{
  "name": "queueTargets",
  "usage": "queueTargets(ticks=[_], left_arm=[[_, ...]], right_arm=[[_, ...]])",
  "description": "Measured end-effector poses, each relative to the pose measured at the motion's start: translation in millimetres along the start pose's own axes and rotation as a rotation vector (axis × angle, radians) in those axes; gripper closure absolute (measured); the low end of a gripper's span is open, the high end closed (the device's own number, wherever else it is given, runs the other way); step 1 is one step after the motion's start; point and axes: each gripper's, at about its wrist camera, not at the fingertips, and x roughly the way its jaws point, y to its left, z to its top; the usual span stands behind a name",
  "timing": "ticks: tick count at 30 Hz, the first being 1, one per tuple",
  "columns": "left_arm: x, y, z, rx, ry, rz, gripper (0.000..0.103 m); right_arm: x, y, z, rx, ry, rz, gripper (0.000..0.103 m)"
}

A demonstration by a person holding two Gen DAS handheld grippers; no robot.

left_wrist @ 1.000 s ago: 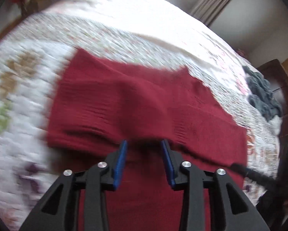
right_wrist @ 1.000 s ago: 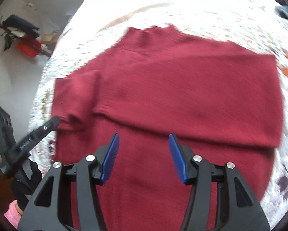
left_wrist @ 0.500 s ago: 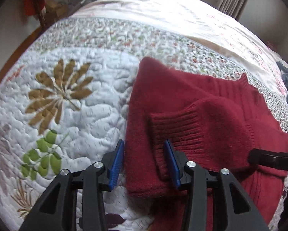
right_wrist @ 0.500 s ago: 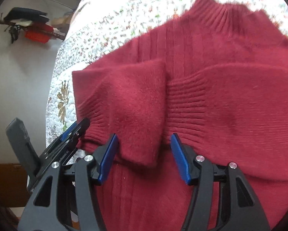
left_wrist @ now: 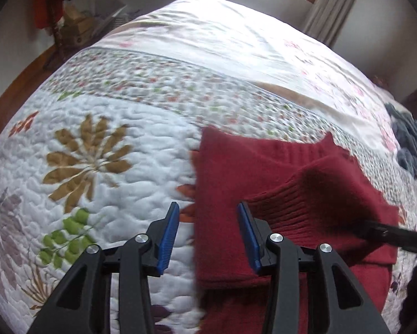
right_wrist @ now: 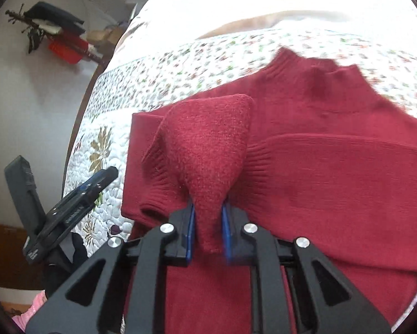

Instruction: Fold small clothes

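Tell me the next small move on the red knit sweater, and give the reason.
Probably draw the right gripper across, laying the pinched sleeve flat over the red knit sweater. Its jaws are shut on that sleeve, which stands bunched above the body, while the left gripper is open at the sweater's edge on the floral quilt.

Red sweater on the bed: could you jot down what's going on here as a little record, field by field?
garment: red sweater, lying on a quilt, both sleeves folded across the body
right gripper: shut on the left sleeve, lifting it into a peak
left gripper: open, holding nothing, its jaws either side of the sweater's side edge
collar: at the far end, pointing away from the grippers
other items: grey clothes at the far right of the bed
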Motion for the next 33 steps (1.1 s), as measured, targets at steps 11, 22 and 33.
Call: queueTargets(ticks=[11,22,33], left_arm=[[54,-35,-16,0.076,0.101,0.078,0.058],[33,-21,-8,0.058,0.088,0.028,0.058],[57,-24,-14,0.087,0.160,0.014,0.058]], right_arm=[[25,-53,-21,0.048,0.053,-0.144,0.087],[-6,-27,-17,-0.087,-0.014,-0.239,0.075],[75,47,-27,-0.375,0.133,-0.295,0.056]])
